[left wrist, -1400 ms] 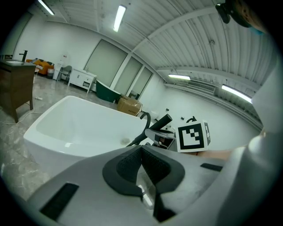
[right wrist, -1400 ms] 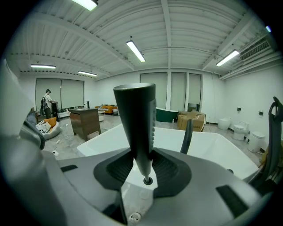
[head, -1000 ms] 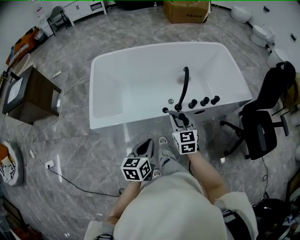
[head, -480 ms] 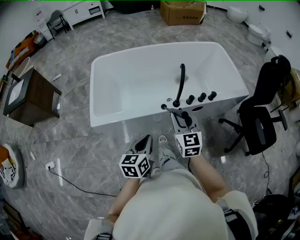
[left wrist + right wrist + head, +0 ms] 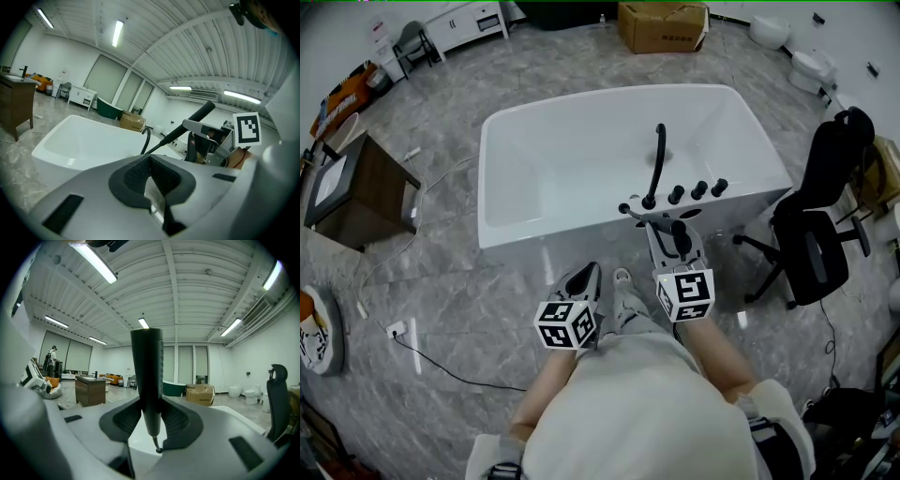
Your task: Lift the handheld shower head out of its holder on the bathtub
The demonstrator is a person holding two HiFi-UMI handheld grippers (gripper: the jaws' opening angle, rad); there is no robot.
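Note:
The black handheld shower head is clear of the white bathtub's deck, clamped in my right gripper just in front of the tub's near rim. Seen from the right gripper view, its handle stands upright between the pads, thin end down. A black spout and three knobs stand on the deck behind it. My left gripper hovers lower left over the floor, jaws together and holding nothing. The left gripper view shows the right gripper with the shower head slanting up.
A black office chair stands right of the tub. A dark wooden cabinet sits at the left, with a cable trailing over the marble floor. A cardboard box lies beyond the tub.
My right gripper has lifted the shower head up and back from the tub deck toward the person. The left gripper has drifted slightly.

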